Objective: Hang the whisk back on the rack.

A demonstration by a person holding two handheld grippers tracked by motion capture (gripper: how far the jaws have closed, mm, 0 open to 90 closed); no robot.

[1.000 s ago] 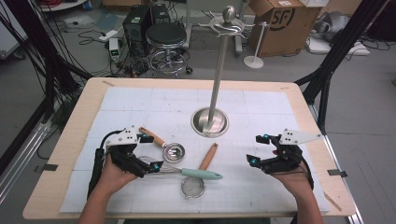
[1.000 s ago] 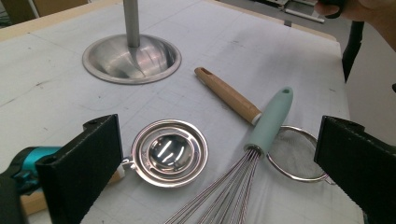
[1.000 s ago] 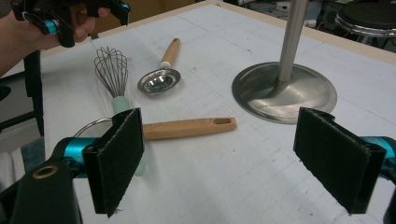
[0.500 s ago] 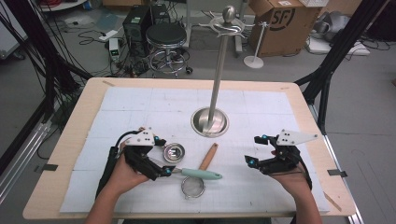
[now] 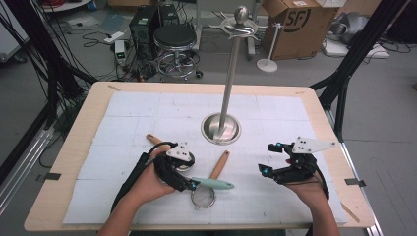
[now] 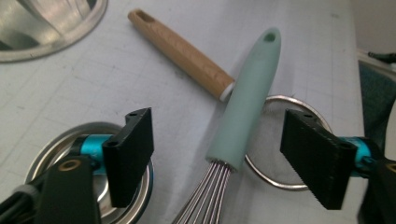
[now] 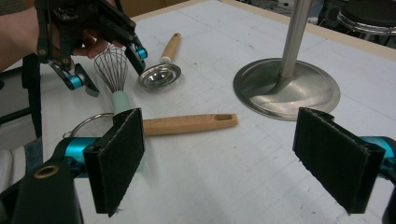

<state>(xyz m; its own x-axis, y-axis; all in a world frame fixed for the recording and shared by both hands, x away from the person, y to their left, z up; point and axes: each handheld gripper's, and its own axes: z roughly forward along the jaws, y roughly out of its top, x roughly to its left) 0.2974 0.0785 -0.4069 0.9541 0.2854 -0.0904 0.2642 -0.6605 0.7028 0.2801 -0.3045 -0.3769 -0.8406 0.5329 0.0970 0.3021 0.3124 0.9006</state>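
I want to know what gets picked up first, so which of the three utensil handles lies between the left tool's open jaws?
The mint-green whisk handle lies between the left tool's jaws; the wooden strainer handle passes beneath it, and the other wooden handle lies behind the hand.

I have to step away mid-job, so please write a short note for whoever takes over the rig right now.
Left gripper: open, jaws on either side of the mint-green-handled wire whisk, not yet closed on it.
Right gripper: open, holding nothing, hovering over the white mat.
The whisk lies across the round wire-mesh strainer with a wooden handle; a small steel ladle sits beside it. The steel hanging stand is behind them.
Done: nothing lifted or hung.
Left: probably grip the whisk and carry it to the stand's hooks.
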